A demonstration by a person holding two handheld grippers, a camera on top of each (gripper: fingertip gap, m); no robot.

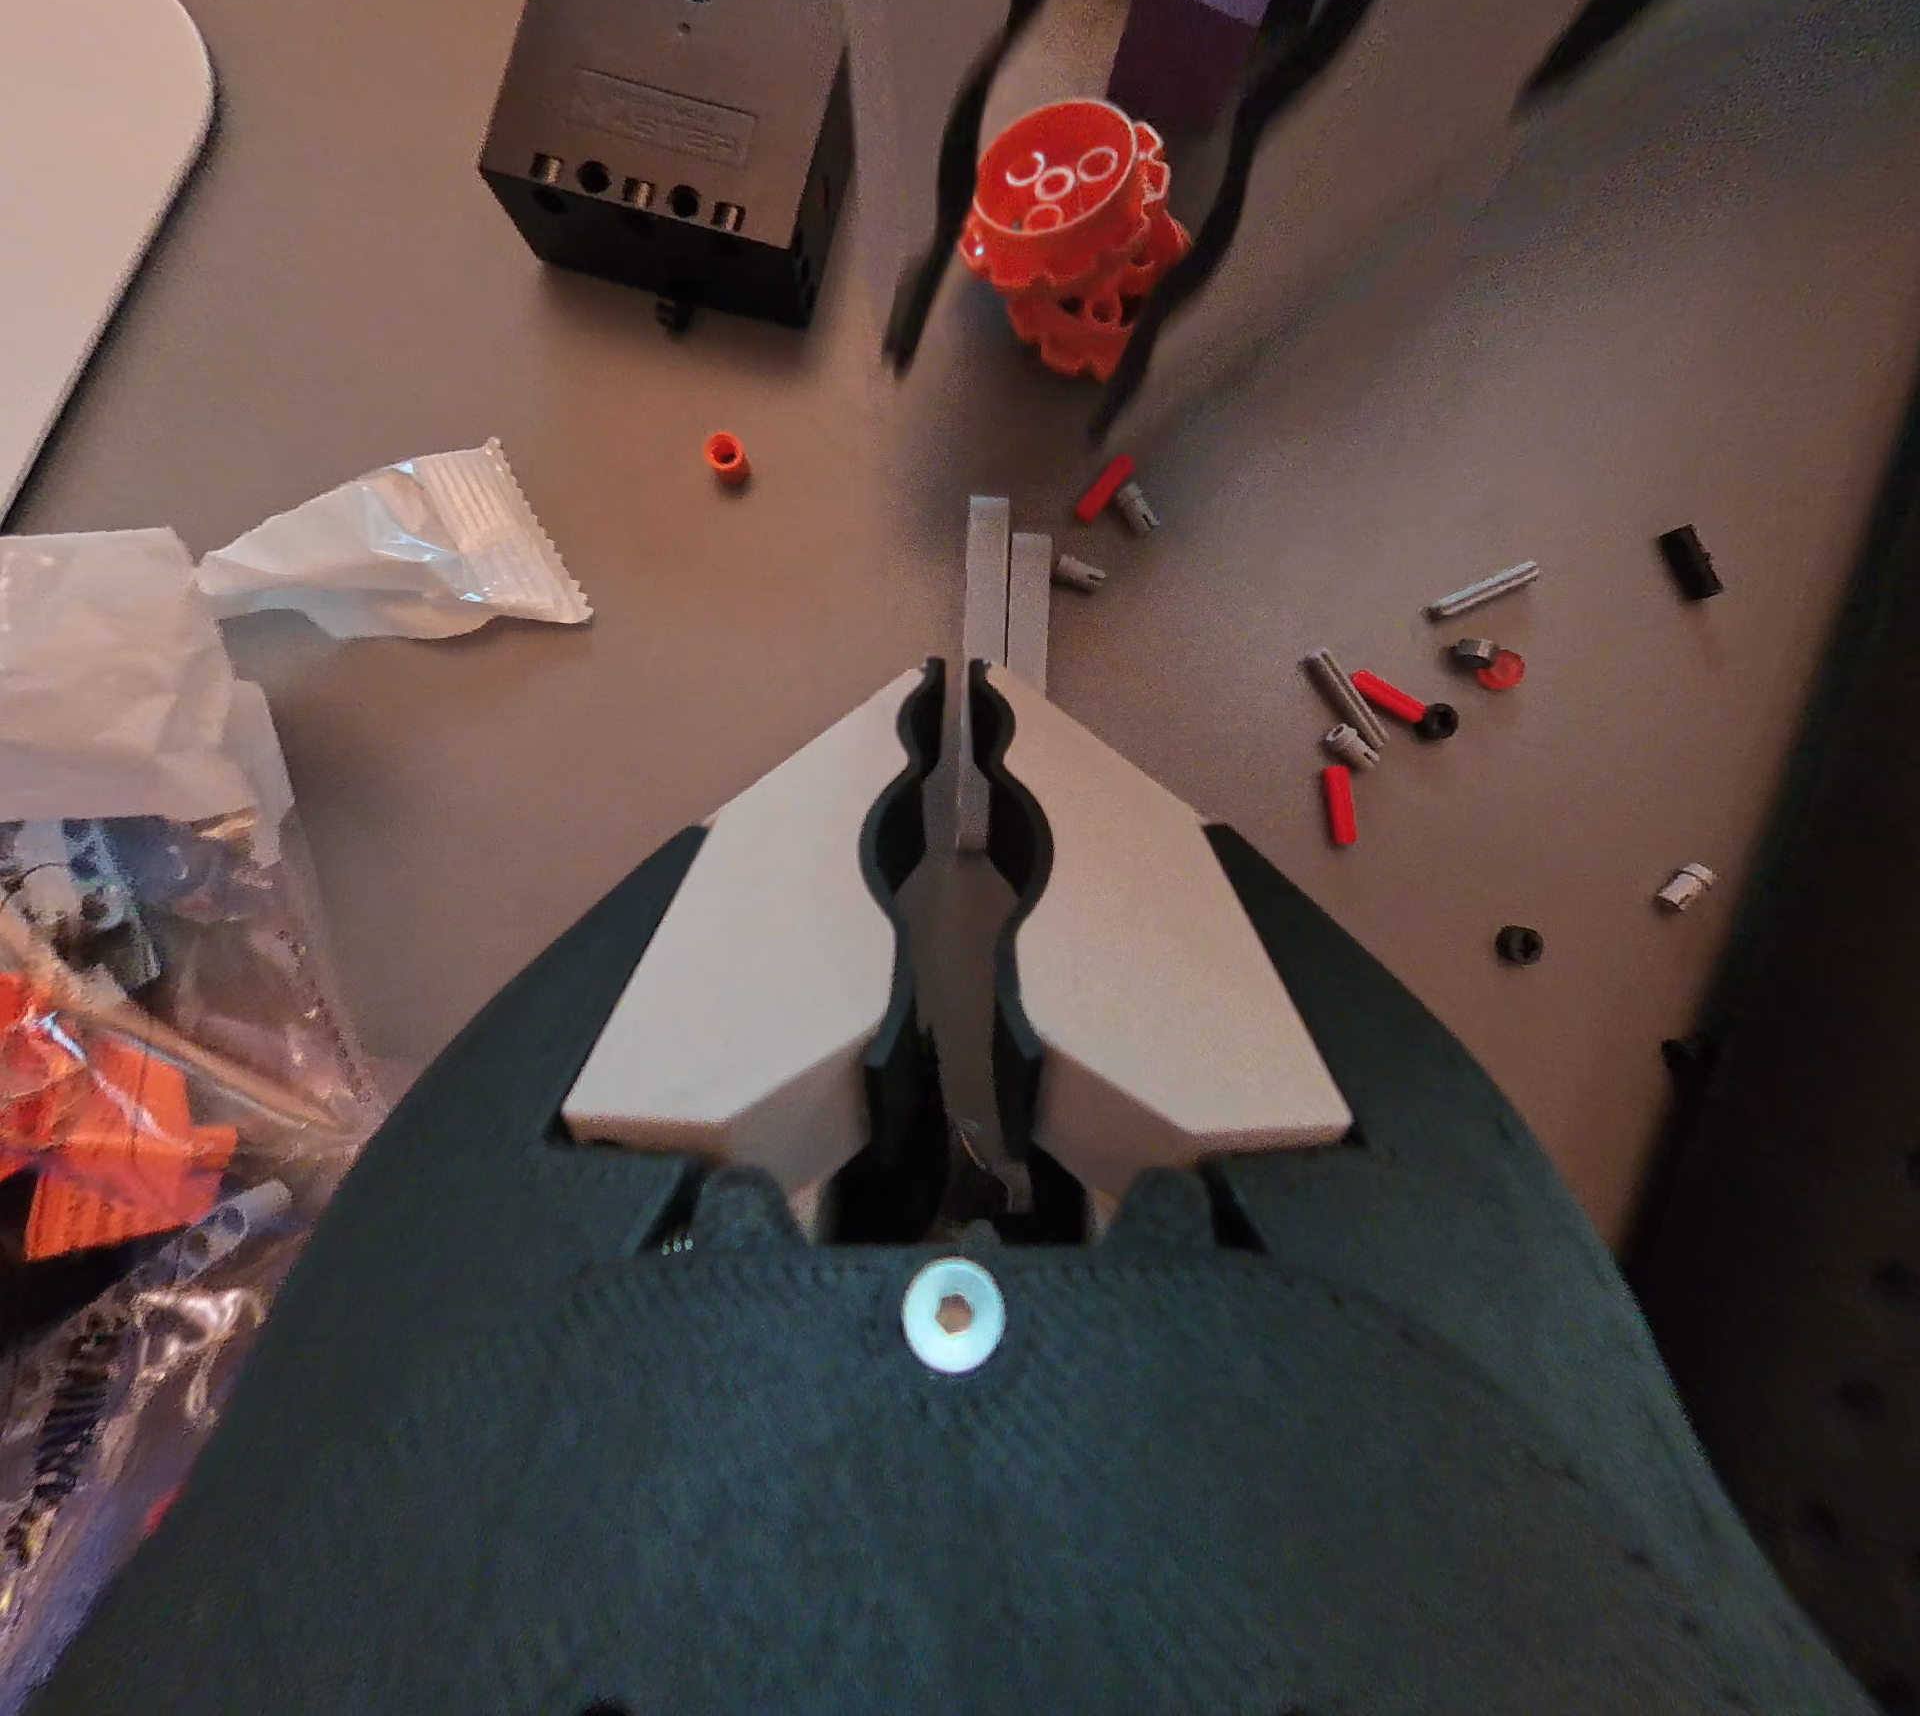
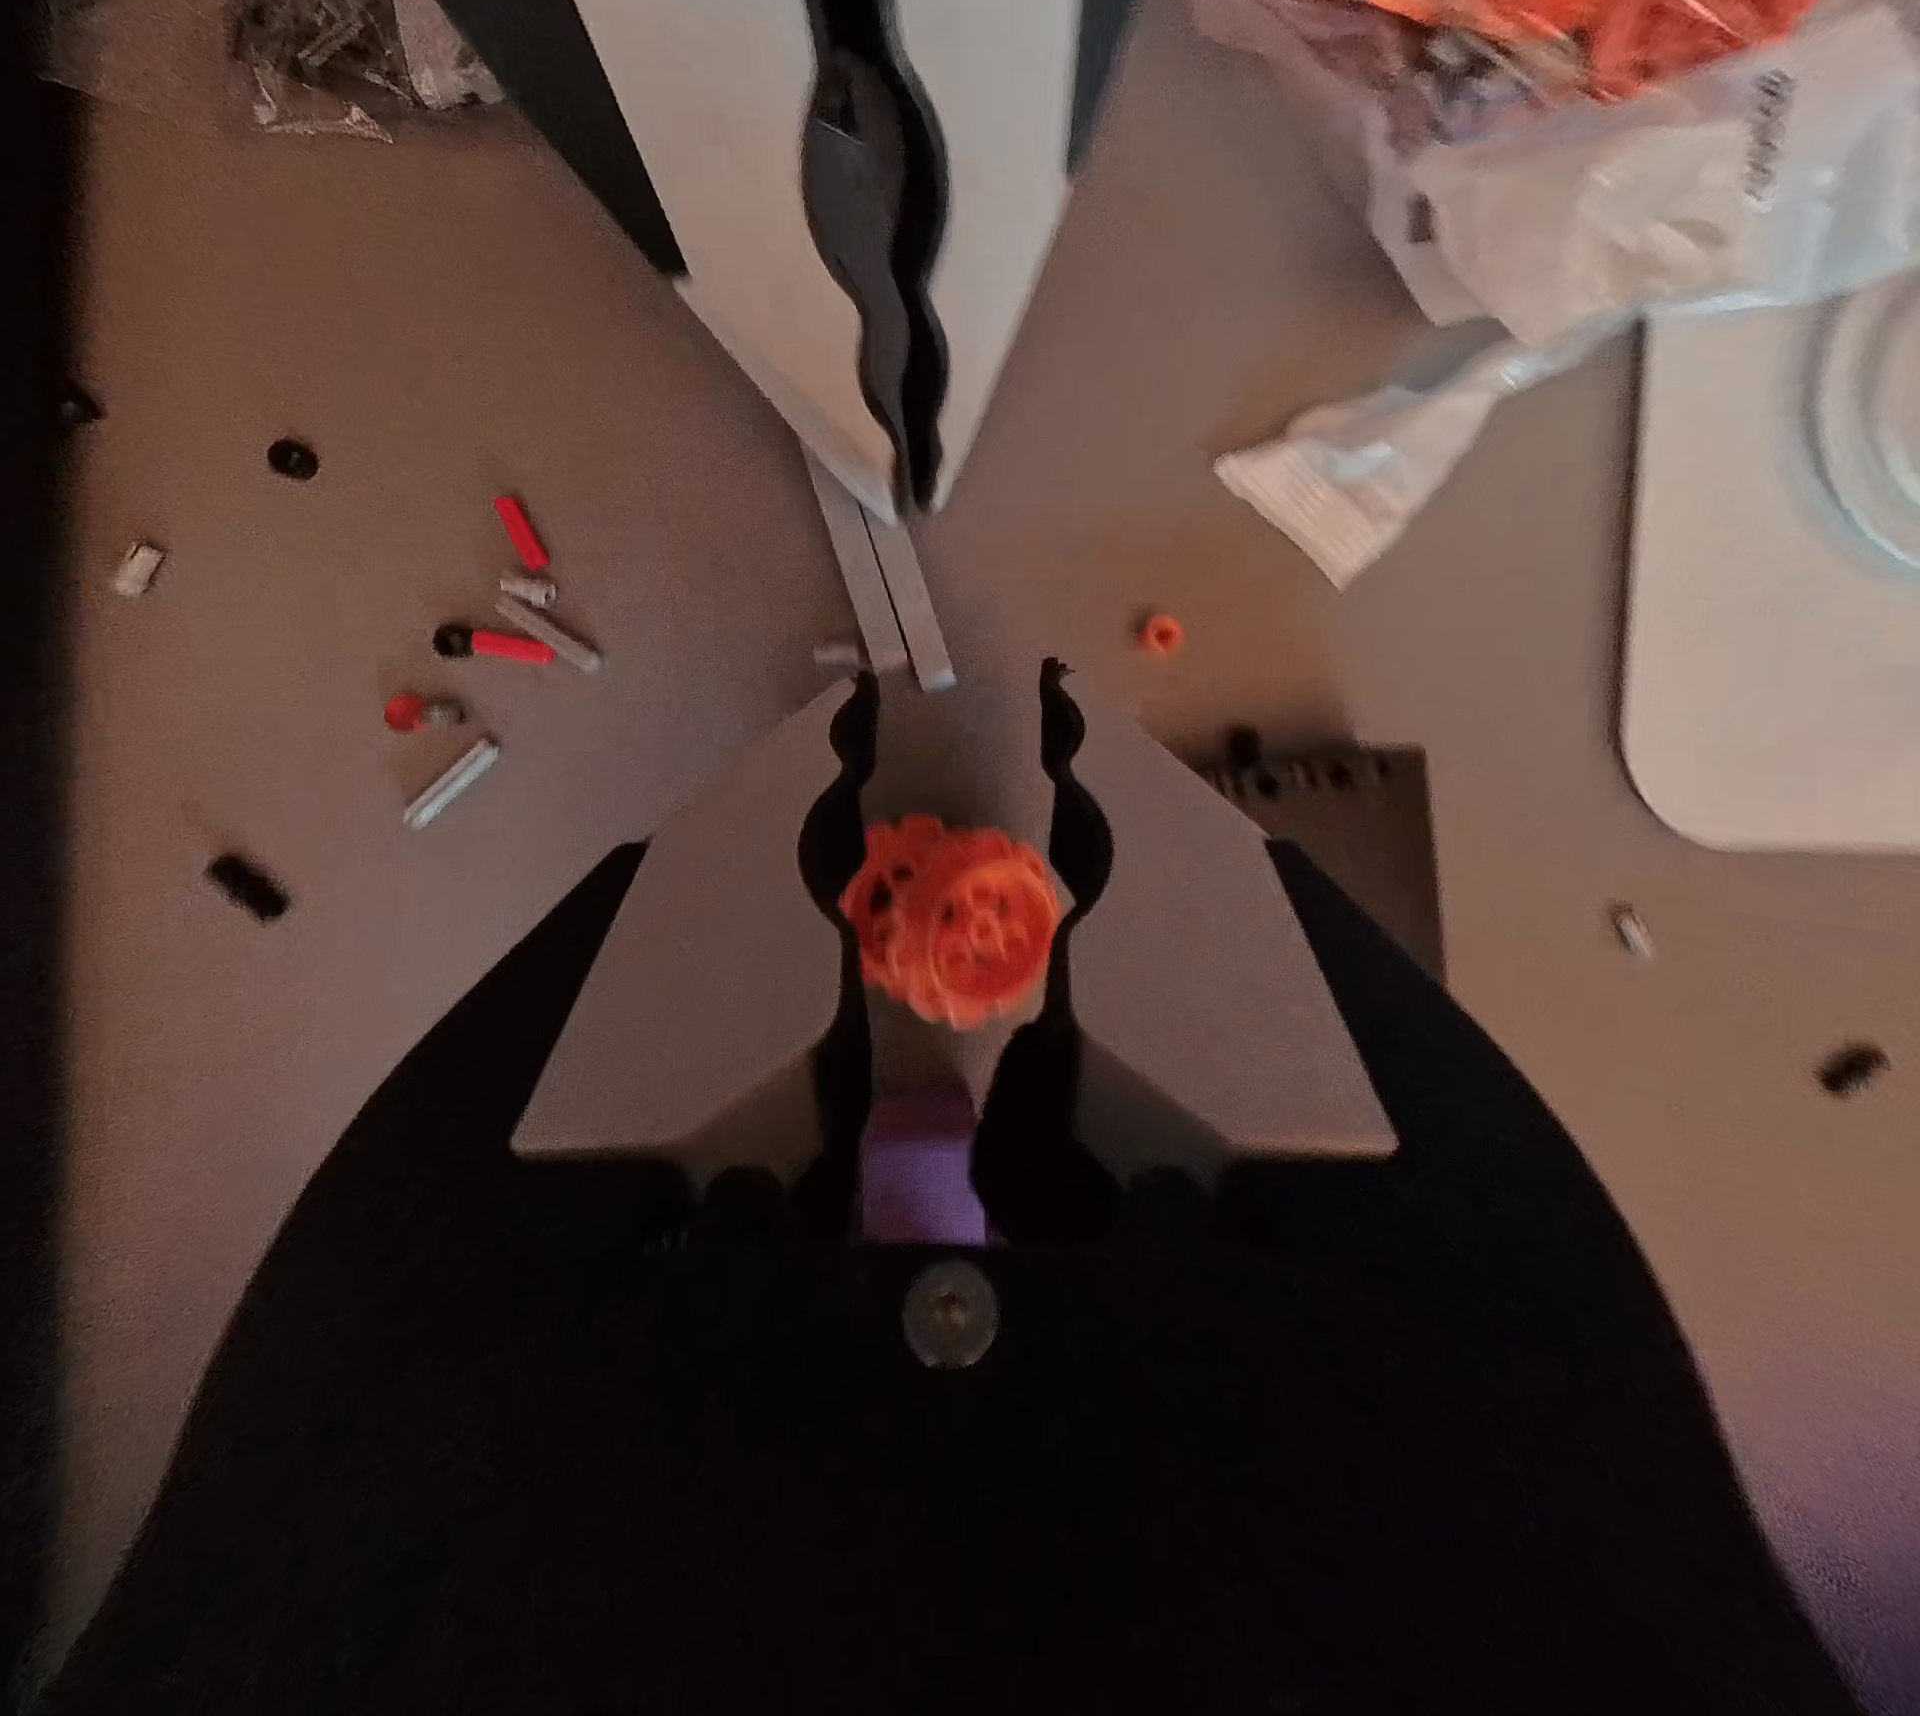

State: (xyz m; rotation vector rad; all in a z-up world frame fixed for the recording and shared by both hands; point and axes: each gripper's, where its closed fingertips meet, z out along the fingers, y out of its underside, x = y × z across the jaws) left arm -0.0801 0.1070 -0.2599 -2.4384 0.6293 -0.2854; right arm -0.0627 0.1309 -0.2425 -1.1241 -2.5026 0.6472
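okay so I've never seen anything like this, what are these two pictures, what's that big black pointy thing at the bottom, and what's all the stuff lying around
Each picture comes from a camera mounted on hand-held tongs, looking forward along their two fingers. The black and grey shape at the bottom is the tongs themselves.

In the left wrist view, the left tongs are shut on a pair of thin grey bars. Farther off are the right tongs, with an orange gear-like cluster between their fingers.

The right wrist view shows the same scene from the opposite side: the right tongs around that orange cluster, though blur hides whether the fingers touch it.

On the grey table lie small red and grey pins, a black perforated block and crumpled plastic bags.
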